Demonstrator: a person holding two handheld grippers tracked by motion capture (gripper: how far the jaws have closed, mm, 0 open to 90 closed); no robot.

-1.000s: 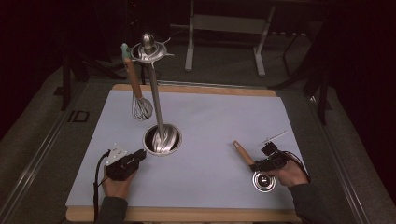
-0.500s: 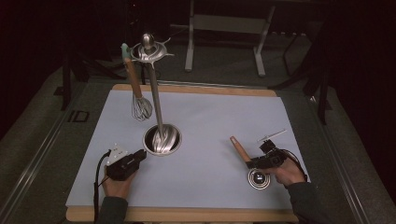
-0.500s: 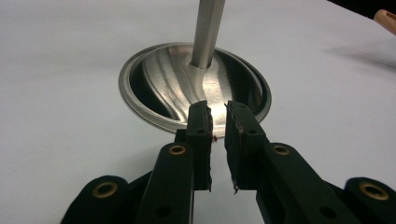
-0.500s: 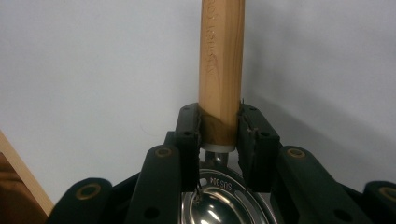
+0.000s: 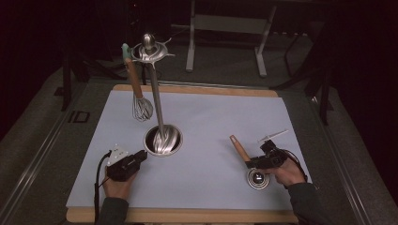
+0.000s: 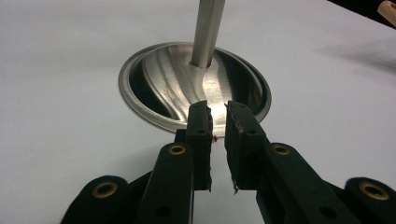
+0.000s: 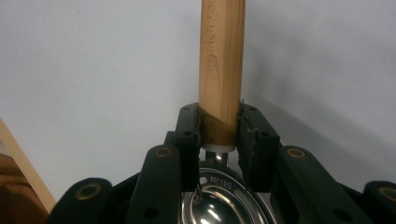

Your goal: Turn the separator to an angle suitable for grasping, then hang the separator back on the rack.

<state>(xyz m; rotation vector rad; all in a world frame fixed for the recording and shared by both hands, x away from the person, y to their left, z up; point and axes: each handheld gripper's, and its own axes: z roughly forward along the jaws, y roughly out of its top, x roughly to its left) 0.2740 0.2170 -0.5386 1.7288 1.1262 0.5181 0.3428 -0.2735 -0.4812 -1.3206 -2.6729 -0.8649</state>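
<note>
At the left, the left gripper [image 5: 141,157] rests on the mat with its jaws nearly closed on nothing, just short of the stand base [image 5: 163,139], while the right gripper [image 5: 253,162] clamps the strainer's wooden handle [image 5: 239,148], which slants up-left from the jaws.

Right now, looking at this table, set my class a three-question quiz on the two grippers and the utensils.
1. True or false: the right gripper is clamped on the wooden handle of a utensil.
2. What hangs from the metal stand? A whisk, B fork, C cup.
3. What lies just beyond the left gripper in its own view?

Key: 1 true. 2 A, the whisk. 3 The stand's round metal base; nothing sits between the jaws.
</note>
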